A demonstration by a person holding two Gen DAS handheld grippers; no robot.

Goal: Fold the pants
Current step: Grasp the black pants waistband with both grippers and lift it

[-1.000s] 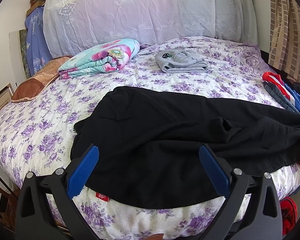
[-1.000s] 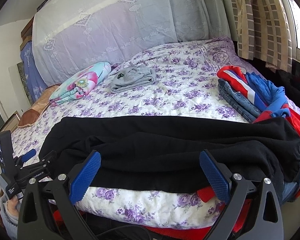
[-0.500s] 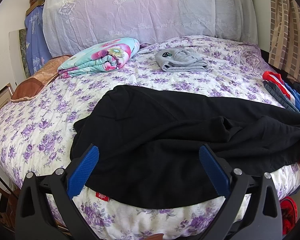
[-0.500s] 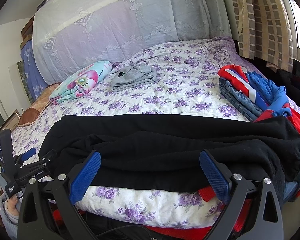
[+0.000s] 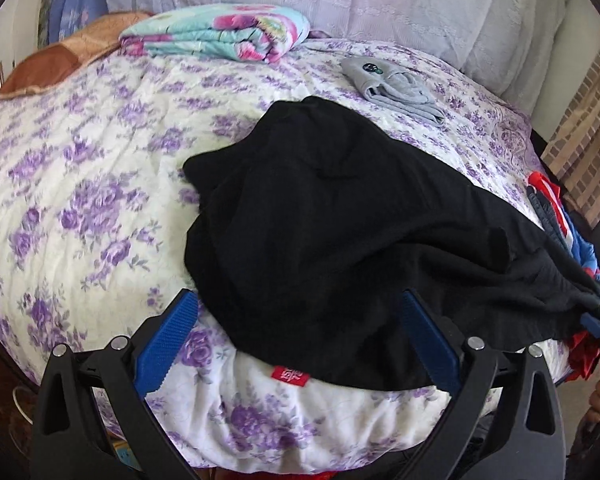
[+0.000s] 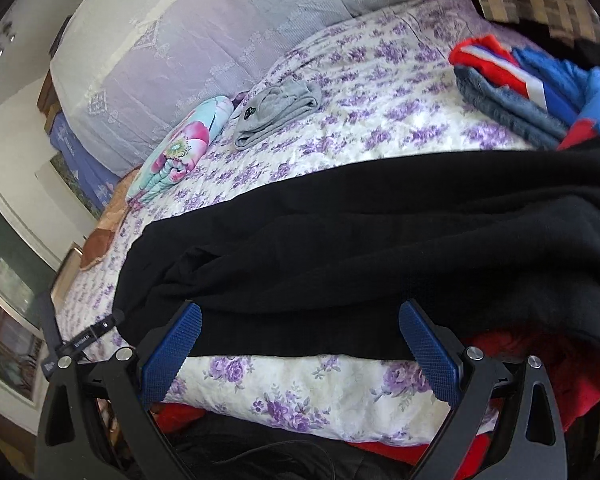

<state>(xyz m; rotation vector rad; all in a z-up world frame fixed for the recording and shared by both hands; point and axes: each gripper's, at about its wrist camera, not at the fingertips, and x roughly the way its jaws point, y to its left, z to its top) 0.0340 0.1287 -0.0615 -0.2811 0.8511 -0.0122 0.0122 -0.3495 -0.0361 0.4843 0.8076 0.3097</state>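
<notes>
The black pants [image 5: 340, 232] lie rumpled along the bed's [image 5: 80, 184] near edge. The left claw [image 5: 300, 340] and right claw [image 6: 300, 340] both hang wide apart, holding nothing.

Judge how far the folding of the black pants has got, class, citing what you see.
Done: black pants lie spread, rumpled, along the bed edge. In hand: left tongs and right tongs sit open at the pants' near edge, gripping nothing. Left: every fold.
</notes>
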